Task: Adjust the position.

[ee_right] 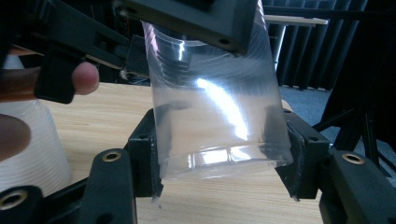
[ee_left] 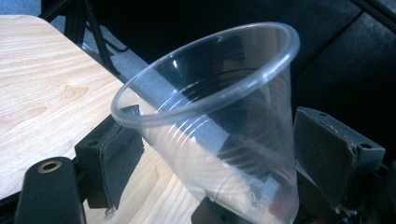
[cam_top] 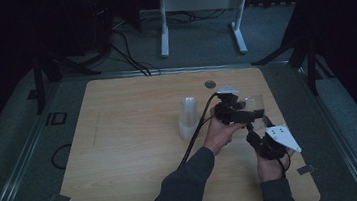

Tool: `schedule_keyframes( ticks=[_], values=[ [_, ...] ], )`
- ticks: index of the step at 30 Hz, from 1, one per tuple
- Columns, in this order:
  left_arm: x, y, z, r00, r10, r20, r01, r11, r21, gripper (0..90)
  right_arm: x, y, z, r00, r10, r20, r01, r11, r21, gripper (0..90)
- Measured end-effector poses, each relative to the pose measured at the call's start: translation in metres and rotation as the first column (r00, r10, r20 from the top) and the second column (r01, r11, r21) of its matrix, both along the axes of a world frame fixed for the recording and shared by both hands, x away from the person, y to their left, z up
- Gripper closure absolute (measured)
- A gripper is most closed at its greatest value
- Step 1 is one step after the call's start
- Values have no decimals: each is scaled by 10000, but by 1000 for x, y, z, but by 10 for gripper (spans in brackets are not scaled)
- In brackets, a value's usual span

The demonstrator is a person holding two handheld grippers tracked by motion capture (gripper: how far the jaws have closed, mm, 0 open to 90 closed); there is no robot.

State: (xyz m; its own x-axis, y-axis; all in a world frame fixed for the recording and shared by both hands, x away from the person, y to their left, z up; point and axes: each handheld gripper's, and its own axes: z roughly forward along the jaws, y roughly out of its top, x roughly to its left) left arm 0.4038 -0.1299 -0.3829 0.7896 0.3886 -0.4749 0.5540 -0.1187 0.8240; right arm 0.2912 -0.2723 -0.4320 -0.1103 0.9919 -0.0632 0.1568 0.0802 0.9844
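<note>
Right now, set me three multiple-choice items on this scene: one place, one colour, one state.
1. Where does the stack of cups stand?
A. On the table, left of the clear cup in the high view
B. On the floor
C. Inside the held cup

2. What colour is the held cup?
A. Red
B. Clear
C. Blue

3. How is the right gripper?
A. Open and empty
B. Shut on nothing
C. Shut on the clear cup near its base

Answers: 1 A, as the high view shows the pale stack upright on the wood to the left of the cup; 2 B, as the table and the jaws show through its wall; 3 C, as the right gripper view shows both pads pressing the cup's lower wall.
</note>
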Motion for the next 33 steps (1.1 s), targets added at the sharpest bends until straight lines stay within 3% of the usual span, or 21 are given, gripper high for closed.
schedule_keyframes(
  ticks=[7,15,26,30,33],
  values=[
    [2,0,-1,9991,265,-329,-282,9983,-502,216,0,0,-1,9999,110,-46,-110,9999,15,415],
    [-1,-1,-1,9994,344,22,-343,9988,-355,262,3,-1,-3,9989,372,-273,-367,9992,161,396],
    [-10,-4,1,9943,363,1005,-384,9991,189,273,7,-5,-1,9926,1040,-626,-1008,9935,528,329],
    [-14,-6,3,9871,475,1532,-565,9969,553,273,7,-8,2,9907,1167,-702,-1125,9918,605,296],
    [-18,-7,4,9784,512,2003,-702,9936,888,273,8,-9,3,9893,1210,-817,-1159,9912,646,321]
  ],
)
